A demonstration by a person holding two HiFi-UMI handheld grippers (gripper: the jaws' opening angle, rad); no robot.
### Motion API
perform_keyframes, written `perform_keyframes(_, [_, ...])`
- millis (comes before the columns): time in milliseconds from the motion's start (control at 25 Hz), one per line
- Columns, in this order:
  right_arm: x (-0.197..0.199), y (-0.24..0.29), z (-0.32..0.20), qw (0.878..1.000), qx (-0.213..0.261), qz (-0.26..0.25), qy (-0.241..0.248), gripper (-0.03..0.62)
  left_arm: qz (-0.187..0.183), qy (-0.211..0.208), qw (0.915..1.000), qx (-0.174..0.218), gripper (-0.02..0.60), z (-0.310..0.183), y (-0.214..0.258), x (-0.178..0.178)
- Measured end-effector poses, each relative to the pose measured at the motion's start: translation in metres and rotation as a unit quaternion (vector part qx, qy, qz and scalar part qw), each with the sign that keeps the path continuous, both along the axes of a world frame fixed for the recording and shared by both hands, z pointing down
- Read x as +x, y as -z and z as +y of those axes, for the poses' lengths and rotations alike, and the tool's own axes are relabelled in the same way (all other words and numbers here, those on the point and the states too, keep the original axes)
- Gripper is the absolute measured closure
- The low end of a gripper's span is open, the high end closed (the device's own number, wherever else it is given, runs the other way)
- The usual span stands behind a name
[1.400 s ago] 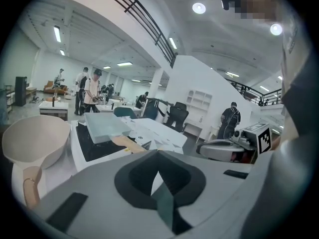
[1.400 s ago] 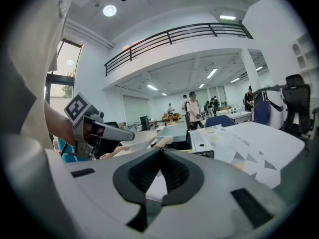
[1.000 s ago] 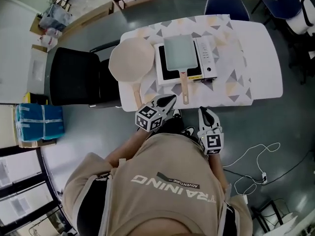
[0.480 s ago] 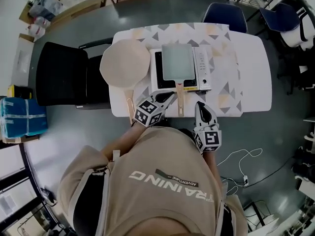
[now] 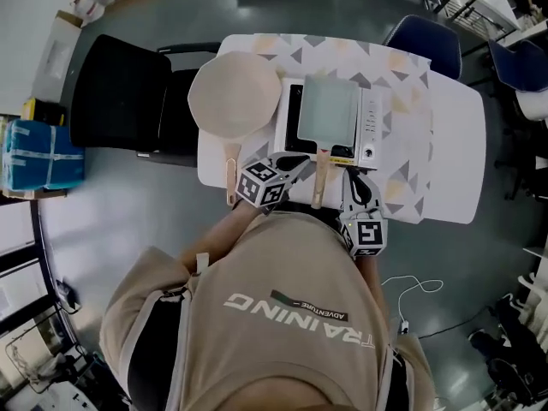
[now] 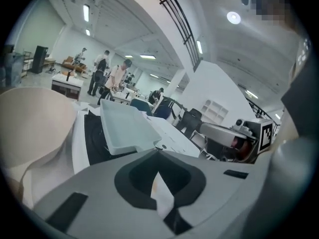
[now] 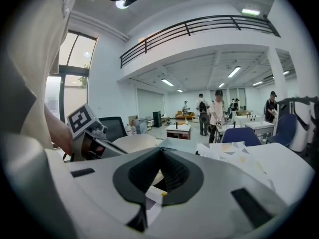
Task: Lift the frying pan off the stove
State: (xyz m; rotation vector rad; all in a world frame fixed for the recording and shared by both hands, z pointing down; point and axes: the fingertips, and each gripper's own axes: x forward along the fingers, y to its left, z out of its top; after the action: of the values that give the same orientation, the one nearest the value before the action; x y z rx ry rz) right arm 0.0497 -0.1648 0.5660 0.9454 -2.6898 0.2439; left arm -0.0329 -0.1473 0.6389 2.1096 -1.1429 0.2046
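A pale green square frying pan [image 5: 332,110] sits on a white portable stove [image 5: 370,120] on the patterned tablecloth. Its wooden handle [image 5: 320,176] points toward me over the table's front edge. My left gripper [image 5: 294,163] hovers just left of that handle, shut and empty. My right gripper [image 5: 353,181] is just right of the handle at the table edge, also shut and empty. In the left gripper view, the pan [image 6: 127,128] lies ahead of the left gripper [image 6: 158,153]. The right gripper [image 7: 160,153] points across the table in its own view.
A round beige pan [image 5: 234,97] with a wooden handle [image 5: 231,174] lies left of the stove. A black chair [image 5: 128,101] stands left of the table [image 5: 458,157], a blue chair [image 5: 424,34] behind it. A white cable [image 5: 411,285] lies on the floor. People stand far off.
Both grippers have come forward from below the table edge to either side of the square pan's handle. The head view has shifted with them. Both stay shut.
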Motion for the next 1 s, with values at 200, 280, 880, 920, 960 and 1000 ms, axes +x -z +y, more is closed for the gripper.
perform_keyframes(200, [0.004,0.003,-0.023,0.999,-0.003,-0.013,0.049,0.594,0.067,0.047,0.9939,-0.074,0.527,0.002,-0.006,0.008])
perform_keyframes(280, [0.007,0.001,-0.03,0.998,-0.003,-0.016,0.063,0.594,0.088,0.06,0.989,-0.103,0.451,0.004,-0.013,0.01])
perform_keyframes(880, [0.028,-0.012,-0.015,0.996,-0.018,-0.01,0.082,0.594,0.284,0.077,0.9315,-0.214,0.397,-0.005,-0.044,0.045])
perform_keyframes(920, [0.029,-0.014,-0.014,0.997,-0.016,-0.005,0.082,0.594,0.285,0.069,0.9307,-0.218,0.398,-0.007,-0.046,0.048])
perform_keyframes(960, [0.03,-0.016,-0.014,0.997,-0.015,0.0,0.081,0.594,0.287,0.06,0.9302,-0.221,0.396,-0.009,-0.048,0.052])
perform_keyframes(1000, [0.03,-0.017,-0.015,0.997,-0.014,0.004,0.08,0.594,0.288,0.049,0.9294,-0.225,0.385,-0.011,-0.05,0.056])
